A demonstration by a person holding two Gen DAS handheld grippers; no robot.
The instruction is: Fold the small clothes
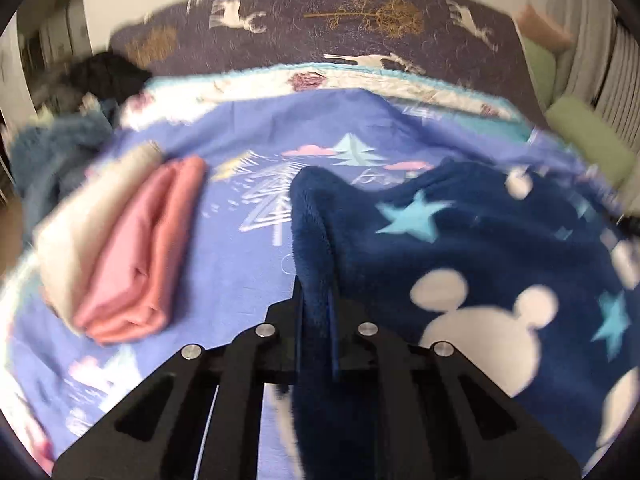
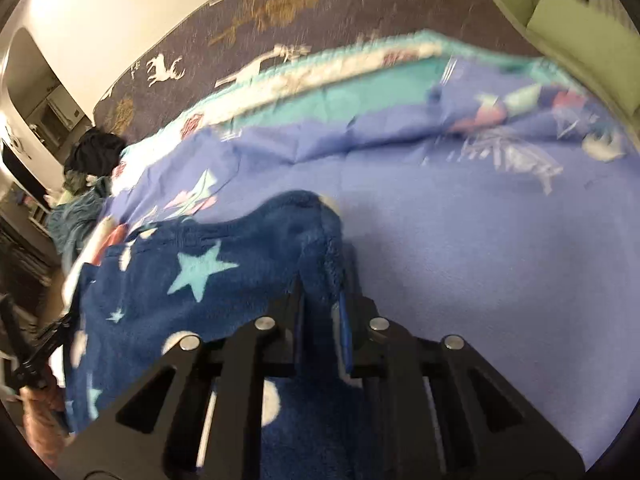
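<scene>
Pinching opposite edges of the fleece [image 1: 500, 248], left gripper [image 1: 316, 304] and right gripper [image 2: 324, 300] had jaws closed on fabric, likely spreading it taut over the bed [image 2: 500, 260] for folding.

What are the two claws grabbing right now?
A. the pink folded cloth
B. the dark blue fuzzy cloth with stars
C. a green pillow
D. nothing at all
B: the left claw and the right claw are each shut on an edge of the fuzzy cloth, while the pink cloth lies untouched on the bed beside it.
</scene>
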